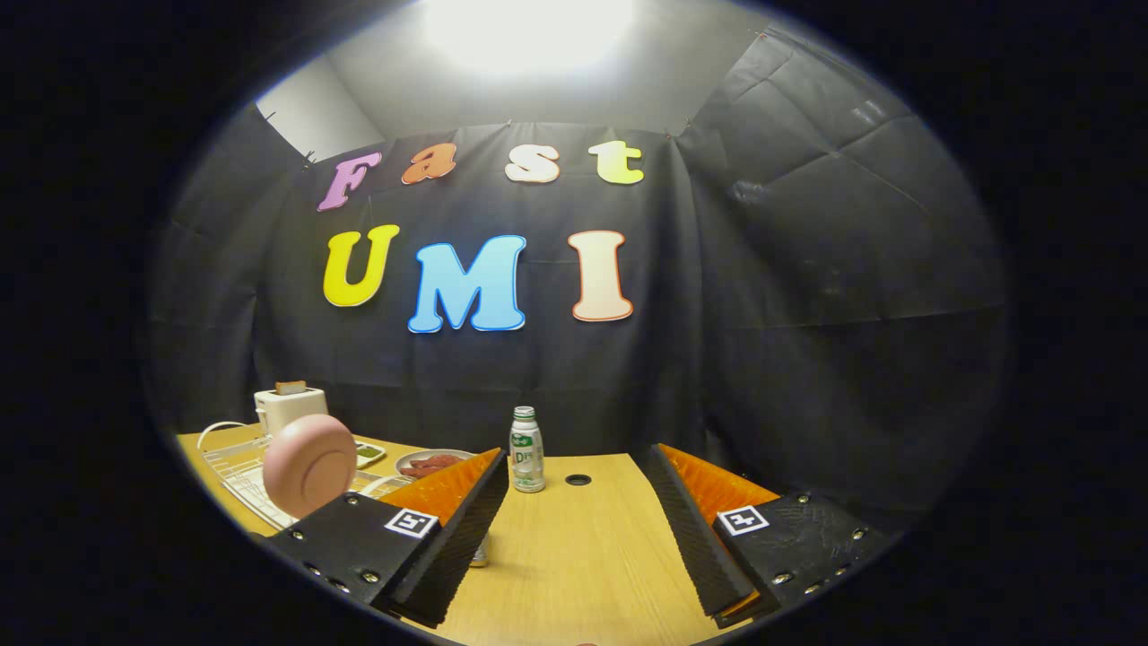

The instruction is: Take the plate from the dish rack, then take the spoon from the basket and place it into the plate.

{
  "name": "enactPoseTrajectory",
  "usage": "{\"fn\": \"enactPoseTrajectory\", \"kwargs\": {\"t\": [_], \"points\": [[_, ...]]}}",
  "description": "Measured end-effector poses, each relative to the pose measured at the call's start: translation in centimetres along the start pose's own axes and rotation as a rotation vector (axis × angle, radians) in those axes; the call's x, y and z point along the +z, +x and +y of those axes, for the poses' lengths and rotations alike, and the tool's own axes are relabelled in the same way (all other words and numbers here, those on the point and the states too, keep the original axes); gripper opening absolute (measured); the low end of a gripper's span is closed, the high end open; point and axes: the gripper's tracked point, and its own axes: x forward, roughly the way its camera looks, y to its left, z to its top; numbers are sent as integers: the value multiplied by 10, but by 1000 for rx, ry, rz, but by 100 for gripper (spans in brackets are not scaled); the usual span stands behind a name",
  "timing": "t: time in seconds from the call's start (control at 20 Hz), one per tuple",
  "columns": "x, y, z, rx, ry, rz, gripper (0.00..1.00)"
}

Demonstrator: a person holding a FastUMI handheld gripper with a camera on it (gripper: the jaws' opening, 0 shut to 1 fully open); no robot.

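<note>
Pink plate (309, 476) upright in dish rack (235, 474), left of the released, empty jaws

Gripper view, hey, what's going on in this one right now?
A person's handheld tool hangs open above a wooden table, holding nothing. Off to the left, a pink plate stands upright in a white dish rack, untouched. Behind the rack sits a toaster, and a small bottle stands just beyond the fingers, with a dish of food between it and the rack. The task looks barely begun.
</note>
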Motion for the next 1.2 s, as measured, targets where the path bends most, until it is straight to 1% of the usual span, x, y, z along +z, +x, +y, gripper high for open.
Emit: {"fn": "enactPoseTrajectory", "kwargs": {"t": [0.1, 0.25, 0.45, 0.7, 0.85, 1.0, 1.2], "points": [[24, -10, 25, 42, 11, -11, 98], [49, -18, 66, 120, 71, -2, 98], [64, -7, 112, 193, 152, 54, 98], [51, 25, 166, 296, 174, 187, 99], [35, 45, 197, 355, 147, 264, 99], [14, 60, 228, 418, 143, 384, 99], [-7, 86, 253, 441, 124, 481, 99]]}}
